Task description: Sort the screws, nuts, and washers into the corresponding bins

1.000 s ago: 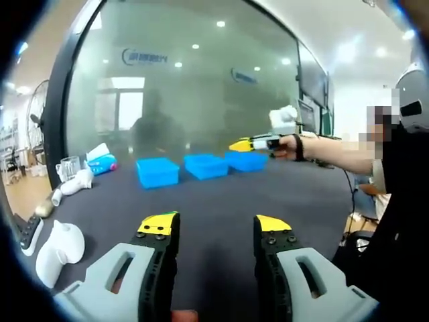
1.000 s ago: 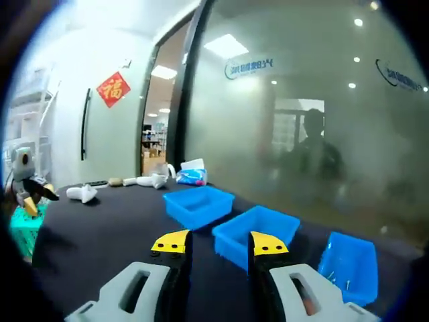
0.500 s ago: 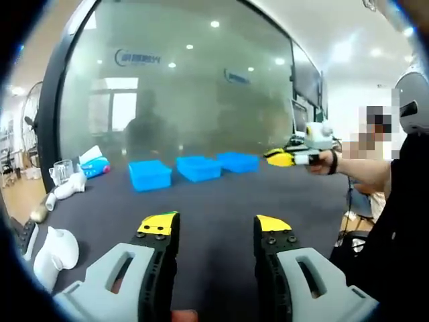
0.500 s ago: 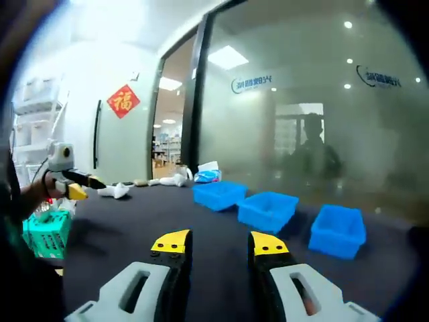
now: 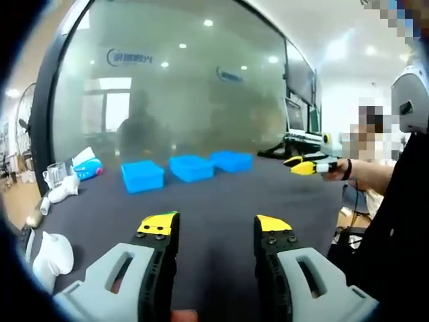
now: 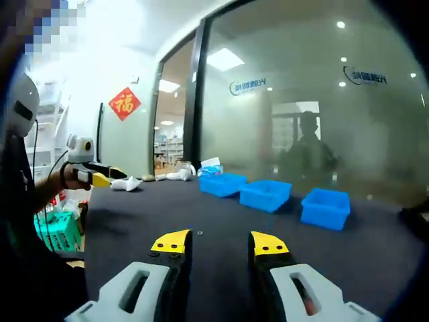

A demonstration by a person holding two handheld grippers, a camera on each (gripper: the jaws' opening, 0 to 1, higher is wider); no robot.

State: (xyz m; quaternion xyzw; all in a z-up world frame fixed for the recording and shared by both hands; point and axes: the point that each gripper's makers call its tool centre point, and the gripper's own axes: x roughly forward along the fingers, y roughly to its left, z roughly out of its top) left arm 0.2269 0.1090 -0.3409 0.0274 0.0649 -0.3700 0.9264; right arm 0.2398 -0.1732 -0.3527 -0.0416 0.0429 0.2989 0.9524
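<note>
Recessed ceiling lights cast even, bright indoor light, their round spots mirrored in the frosted glass wall [image 5: 181, 87] beyond the tongs, which hazes a dim reflected silhouette. The dark bench [image 6: 221, 228] ahead of the tongs soaks up light and carries only soft shadows. Fisheye curvature bends the door frame [image 6: 194, 100] and wall edges. In the left gripper view the white ceiling up and right of the tongs washes out; distant things stay soft.
</note>
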